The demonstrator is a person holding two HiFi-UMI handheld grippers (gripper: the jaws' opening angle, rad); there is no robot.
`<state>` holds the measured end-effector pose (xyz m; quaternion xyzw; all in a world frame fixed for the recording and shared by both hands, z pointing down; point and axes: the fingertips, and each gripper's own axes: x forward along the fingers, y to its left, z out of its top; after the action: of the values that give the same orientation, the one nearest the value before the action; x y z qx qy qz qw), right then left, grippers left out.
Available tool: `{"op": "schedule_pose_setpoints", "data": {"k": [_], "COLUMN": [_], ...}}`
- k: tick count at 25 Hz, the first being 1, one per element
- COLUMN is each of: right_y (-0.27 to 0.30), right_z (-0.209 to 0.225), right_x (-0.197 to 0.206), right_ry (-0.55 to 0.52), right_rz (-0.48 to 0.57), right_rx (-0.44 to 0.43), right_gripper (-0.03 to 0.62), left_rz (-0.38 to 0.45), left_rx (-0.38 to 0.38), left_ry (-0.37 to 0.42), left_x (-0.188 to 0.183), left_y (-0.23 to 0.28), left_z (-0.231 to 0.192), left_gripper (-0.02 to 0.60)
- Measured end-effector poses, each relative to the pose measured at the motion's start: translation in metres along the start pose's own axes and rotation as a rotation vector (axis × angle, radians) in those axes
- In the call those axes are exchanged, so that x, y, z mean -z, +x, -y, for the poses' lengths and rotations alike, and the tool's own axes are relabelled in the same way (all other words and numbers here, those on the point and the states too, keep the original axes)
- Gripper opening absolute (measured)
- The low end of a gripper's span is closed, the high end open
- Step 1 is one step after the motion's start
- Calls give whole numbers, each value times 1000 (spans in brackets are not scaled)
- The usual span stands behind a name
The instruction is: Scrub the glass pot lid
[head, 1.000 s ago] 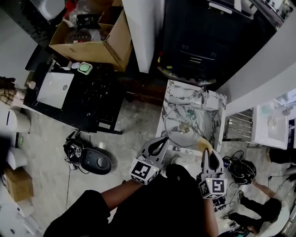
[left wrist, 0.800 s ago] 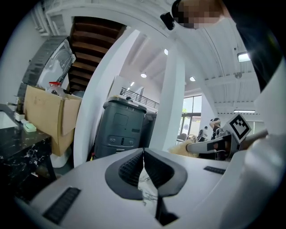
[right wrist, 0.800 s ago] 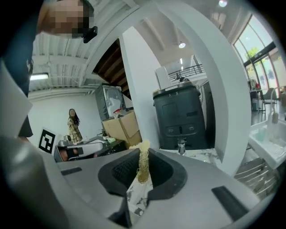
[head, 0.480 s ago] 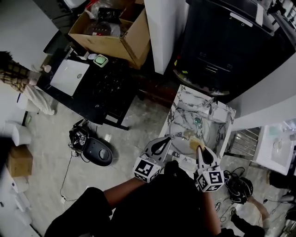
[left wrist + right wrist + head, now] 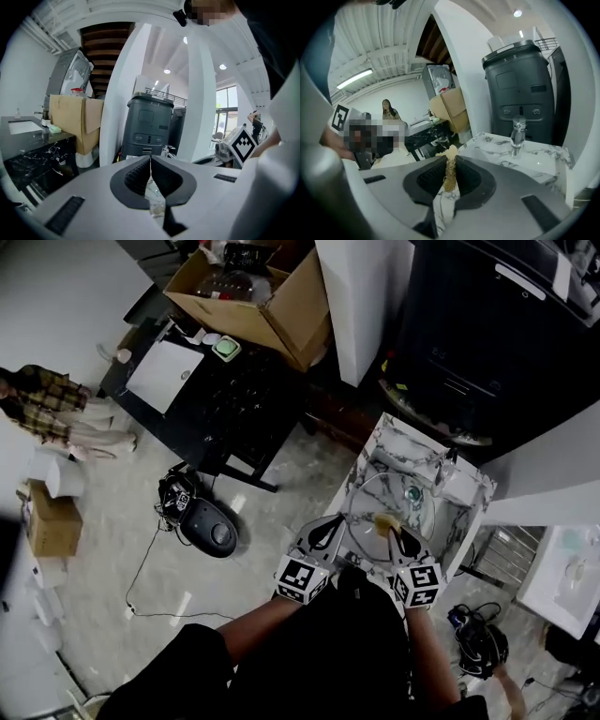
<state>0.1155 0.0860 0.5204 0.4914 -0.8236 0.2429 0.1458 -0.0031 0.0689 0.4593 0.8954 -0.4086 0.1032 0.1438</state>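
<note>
The glass pot lid (image 5: 373, 495), round with a dark knob (image 5: 412, 491), lies over the basin of a marble sink counter (image 5: 389, 437). My left gripper (image 5: 330, 529) is at the lid's near left edge. Its jaws (image 5: 150, 161) are shut, with a thin pale edge pinched between them that looks like the lid's rim. My right gripper (image 5: 397, 532) reaches over the lid's near side. In the right gripper view it (image 5: 450, 157) is shut on a yellow fibrous scrub pad (image 5: 450, 174). The pad (image 5: 385, 518) rests on the glass.
A chrome faucet (image 5: 516, 132) stands at the sink's back. Behind it is a tall dark grey bin (image 5: 497, 334) and a white pillar (image 5: 361, 296). A black table (image 5: 216, 399) with an open cardboard box (image 5: 253, 296) is far left. A person (image 5: 56, 404) stands beyond. Cables and a dark device (image 5: 211, 532) lie on the floor.
The right gripper has carried the scrub pad from the lid's near right edge inward onto the glass. The left gripper stays at the lid's left edge. The head view has shifted.
</note>
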Motion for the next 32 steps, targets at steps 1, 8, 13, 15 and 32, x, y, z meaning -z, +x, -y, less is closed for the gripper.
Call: {"op": "schedule_pose_setpoints", "data": {"k": [1, 8, 13, 15, 32], "right_y": [8, 62, 96, 106, 164], "right_z": [1, 6, 16, 21, 23], "right_x": [6, 57, 73, 84, 143], "right_ry": [-10, -49, -49, -34, -46], "right_rz": [-18, -202, -240, -279, -409], "right_rx": [-19, -88, -88, -82, -146], "right_gripper": [64, 64, 64, 64, 64], "left_rz": [-1, -5, -49, -60, -96], "left_rx": [-17, -39, -7, -5, 33], "left_ry": [-6, -27, -24, -33, -65], "left_x": [3, 20, 37, 44, 46], "left_y": [3, 28, 50, 55, 69], "left_z": [-2, -8, -20, -24, -50], "left_gripper": [18, 18, 18, 18, 17]}}
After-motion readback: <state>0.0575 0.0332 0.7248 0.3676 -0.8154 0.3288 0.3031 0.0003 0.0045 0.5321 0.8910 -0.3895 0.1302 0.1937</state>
